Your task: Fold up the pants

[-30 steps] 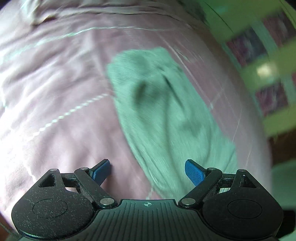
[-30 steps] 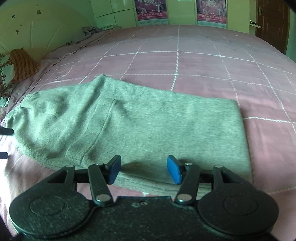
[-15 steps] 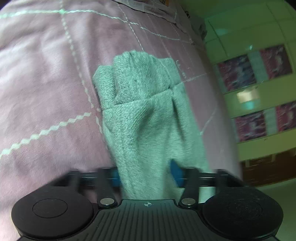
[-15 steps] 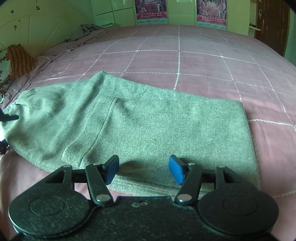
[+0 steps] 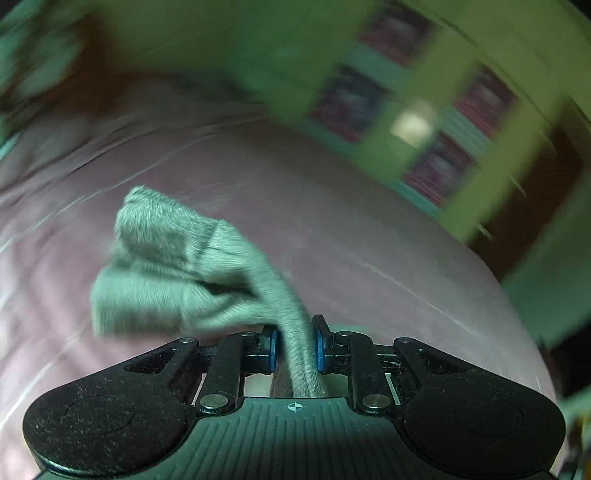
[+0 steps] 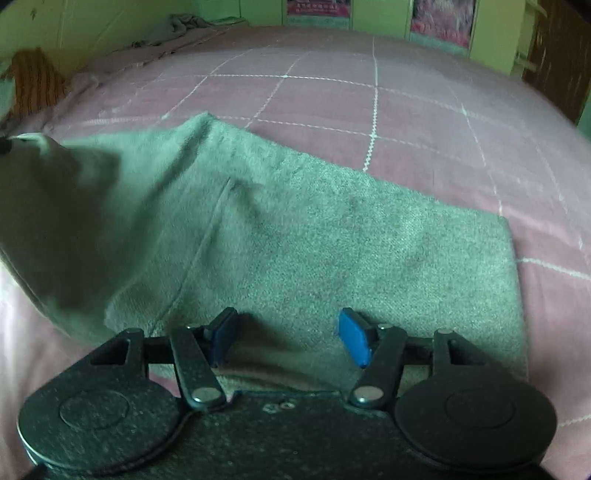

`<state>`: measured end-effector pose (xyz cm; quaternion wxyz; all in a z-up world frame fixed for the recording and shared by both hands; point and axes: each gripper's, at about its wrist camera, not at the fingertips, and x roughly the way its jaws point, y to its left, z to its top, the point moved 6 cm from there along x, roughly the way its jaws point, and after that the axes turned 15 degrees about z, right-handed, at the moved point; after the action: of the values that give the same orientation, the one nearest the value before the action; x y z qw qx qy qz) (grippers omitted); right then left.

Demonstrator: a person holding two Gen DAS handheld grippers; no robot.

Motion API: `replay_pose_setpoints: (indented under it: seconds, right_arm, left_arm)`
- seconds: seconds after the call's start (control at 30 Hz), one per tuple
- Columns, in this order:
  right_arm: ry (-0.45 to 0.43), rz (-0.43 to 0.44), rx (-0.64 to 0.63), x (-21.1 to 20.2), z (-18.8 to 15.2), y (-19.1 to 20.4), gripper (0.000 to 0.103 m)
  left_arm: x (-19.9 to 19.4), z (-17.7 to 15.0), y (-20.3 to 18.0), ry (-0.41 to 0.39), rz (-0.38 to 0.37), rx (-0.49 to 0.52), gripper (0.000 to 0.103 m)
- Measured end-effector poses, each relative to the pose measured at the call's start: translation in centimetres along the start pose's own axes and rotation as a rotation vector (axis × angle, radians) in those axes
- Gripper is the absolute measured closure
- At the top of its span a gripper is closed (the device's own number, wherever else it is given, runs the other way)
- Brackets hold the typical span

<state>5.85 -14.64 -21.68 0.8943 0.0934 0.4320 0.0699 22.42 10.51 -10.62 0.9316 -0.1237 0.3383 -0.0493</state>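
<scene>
Grey-green pants [image 6: 295,240] lie folded lengthwise on a pink bedspread [image 6: 406,110]. My left gripper [image 5: 294,347] is shut on one end of the pants [image 5: 184,280], which bunches and hangs in front of it, lifted off the bed. That raised end shows at the left in the right wrist view [image 6: 55,206]. My right gripper [image 6: 288,339] is open, low over the near edge of the pants, with cloth under both fingers.
The bedspread has a white stitched grid. Crumpled cloth [image 6: 188,24] and an orange-brown cushion [image 6: 35,85] lie at the far left of the bed. Green walls with posters [image 6: 439,18] and a dark door [image 6: 557,55] stand behind.
My left gripper closed on the end of the pants and lifted it, swinging upward. The right gripper stayed open and sank slightly toward the near edge.
</scene>
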Motion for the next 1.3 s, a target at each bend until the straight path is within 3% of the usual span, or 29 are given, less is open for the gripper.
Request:
replay_pose_setpoints:
  seconds: [0.1, 0.27, 0.4, 0.5, 0.6, 0.73, 0.83, 1.0, 1.13, 1.2, 1.27, 1.3]
  right_arm:
    - [-0.076, 0.042, 0.095, -2.3, 0.1, -1.3, 0.041]
    - [-0.120, 0.014, 0.130, -6.2, -1.1, -4.4, 0.040]
    - [-0.145, 0.006, 0.204, -8.8, -2.2, -8.0, 0.039]
    - [-0.171, 0.049, 0.260, -10.2, -3.0, -9.6, 0.037]
    - [-0.200, 0.105, 0.290, -10.7, -3.4, -10.0, 0.036]
    - [-0.215, 0.158, 0.320, -10.6, -3.3, -10.0, 0.035]
    - [-0.233, 0.217, 0.354, -10.3, -2.9, -9.9, 0.029]
    - [-0.216, 0.278, 0.404, -8.3, -2.1, -9.7, 0.029]
    - [-0.221, 0.320, 0.507, -6.2, -0.8, -10.1, 0.029]
    - [-0.239, 0.318, 0.548, -5.4, -0.2, -10.5, 0.032]
    - [-0.247, 0.282, 0.561, -4.5, 0.5, -10.9, 0.053]
    - [-0.246, 0.273, 0.558, -4.2, 0.7, -10.9, 0.055]
  left_arm:
    - [-0.6, -1.5, -6.8, 0.006, -0.080, 0.172, 0.084]
    - [-0.6, -9.3, -16.6, 0.078, -0.177, 0.419, 0.084]
    - [0.3, -15.8, -21.3, 0.143, -0.133, 0.638, 0.078]
    - [-1.0, -17.3, -22.2, 0.138, -0.139, 0.715, 0.076]
    - [-2.2, -17.0, -22.9, 0.137, -0.149, 0.721, 0.075]
    - [-3.2, -15.5, -21.5, 0.179, -0.164, 0.622, 0.075]
    - [-2.8, -14.3, -18.8, 0.197, -0.121, 0.521, 0.075]
    - [-0.8, -13.5, -13.9, 0.227, 0.012, 0.430, 0.074]
    - [1.1, -13.9, -10.6, 0.298, 0.042, 0.363, 0.073]
    - [1.6, -14.2, -9.6, 0.324, 0.028, 0.298, 0.073]
    - [1.7, -14.2, -9.2, 0.330, 0.024, 0.275, 0.073]
    - [1.8, -14.3, -9.3, 0.328, 0.026, 0.283, 0.073]
